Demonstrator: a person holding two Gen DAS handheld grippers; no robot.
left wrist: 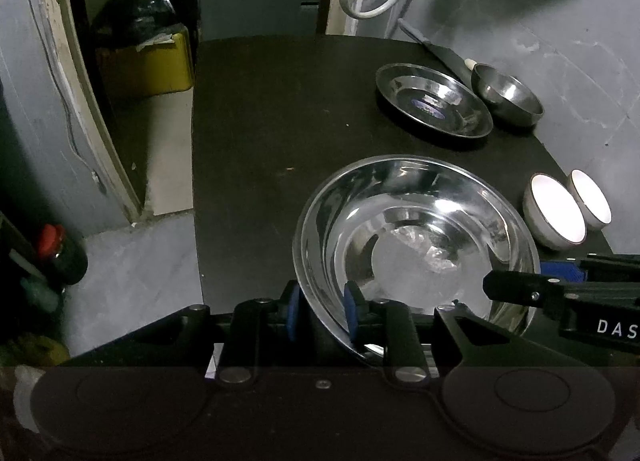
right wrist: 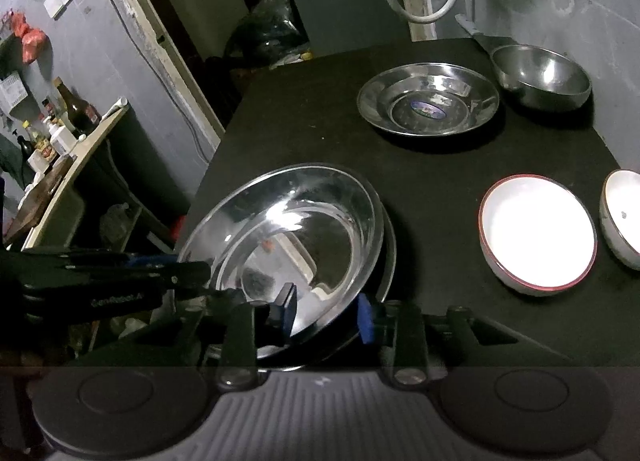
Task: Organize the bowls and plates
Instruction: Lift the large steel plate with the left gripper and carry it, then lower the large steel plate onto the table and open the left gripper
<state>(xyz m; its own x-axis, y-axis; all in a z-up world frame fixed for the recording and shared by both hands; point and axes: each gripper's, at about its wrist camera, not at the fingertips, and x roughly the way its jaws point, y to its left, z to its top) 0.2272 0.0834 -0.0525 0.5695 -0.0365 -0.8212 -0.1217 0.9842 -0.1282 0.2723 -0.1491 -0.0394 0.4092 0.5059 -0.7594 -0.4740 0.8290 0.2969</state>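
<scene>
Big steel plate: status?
Left gripper straddles big steel plate near rim; right gripper open around its other edge. Plate tilted on black table. Nothing in the way.

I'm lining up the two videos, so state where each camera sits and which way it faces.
Left wrist: on the left gripper, facing down over the big steel bowl toward the table's far end; its fingers and the right gripper show.
Right wrist: on the right gripper, facing down over that bowl; its fingers and the left gripper show.
Shared: the big bowl, steel plate, small steel bowl, two white bowls.
</scene>
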